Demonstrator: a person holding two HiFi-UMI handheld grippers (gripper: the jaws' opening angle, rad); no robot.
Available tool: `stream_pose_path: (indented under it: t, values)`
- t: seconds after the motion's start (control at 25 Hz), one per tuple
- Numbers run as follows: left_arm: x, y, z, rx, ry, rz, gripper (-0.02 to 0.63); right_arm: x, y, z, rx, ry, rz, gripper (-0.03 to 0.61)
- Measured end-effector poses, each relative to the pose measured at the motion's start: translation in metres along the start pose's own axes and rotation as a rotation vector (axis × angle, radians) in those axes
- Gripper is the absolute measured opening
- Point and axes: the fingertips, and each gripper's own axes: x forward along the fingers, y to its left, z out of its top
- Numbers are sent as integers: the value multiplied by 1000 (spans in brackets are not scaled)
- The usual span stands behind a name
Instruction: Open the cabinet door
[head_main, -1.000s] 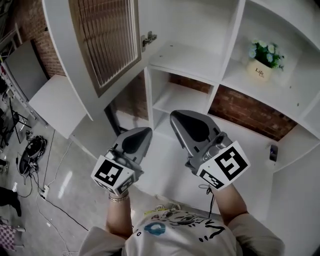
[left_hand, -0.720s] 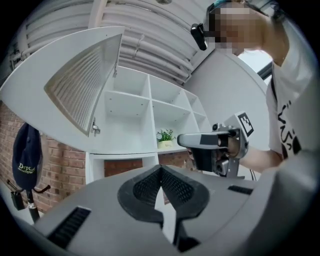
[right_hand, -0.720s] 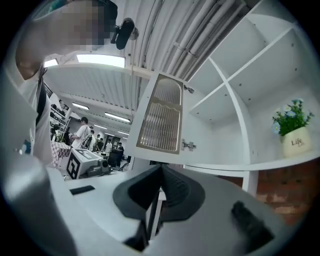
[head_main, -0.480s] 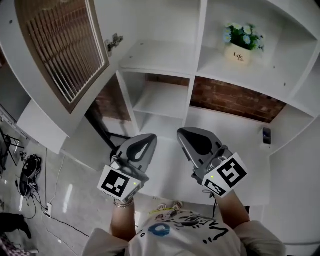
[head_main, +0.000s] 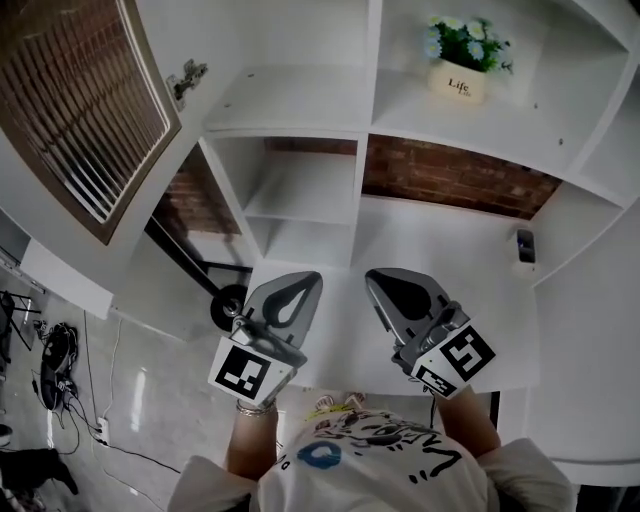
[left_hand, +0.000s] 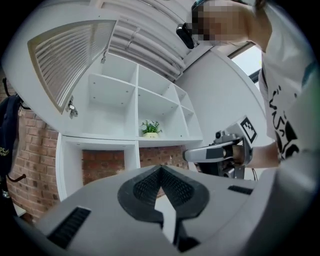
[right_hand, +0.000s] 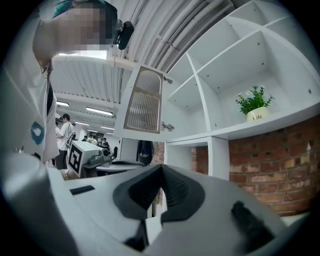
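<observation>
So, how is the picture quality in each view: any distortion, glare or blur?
Head view: sharp and evenly lit, though the shelves bow at the edges and the floor shows pale glare. Left gripper view: strong fisheye, dark corners, the window very bright. Right gripper view: same fisheye; the plant is clear, the right gripper up close is soft.

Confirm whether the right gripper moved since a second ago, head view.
Yes. The right gripper drew back toward the person: its tip overlapped the lower cubby before, now it sits short of it, over the desktop.
</observation>
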Motion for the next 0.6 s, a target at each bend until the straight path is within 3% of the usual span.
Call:
stream_pose_path:
  t: [0.6]
  values:
    - [10, -35, -18, -63, 42, -89, 14, -32, -1, -39, 22, 103, -78, 26]
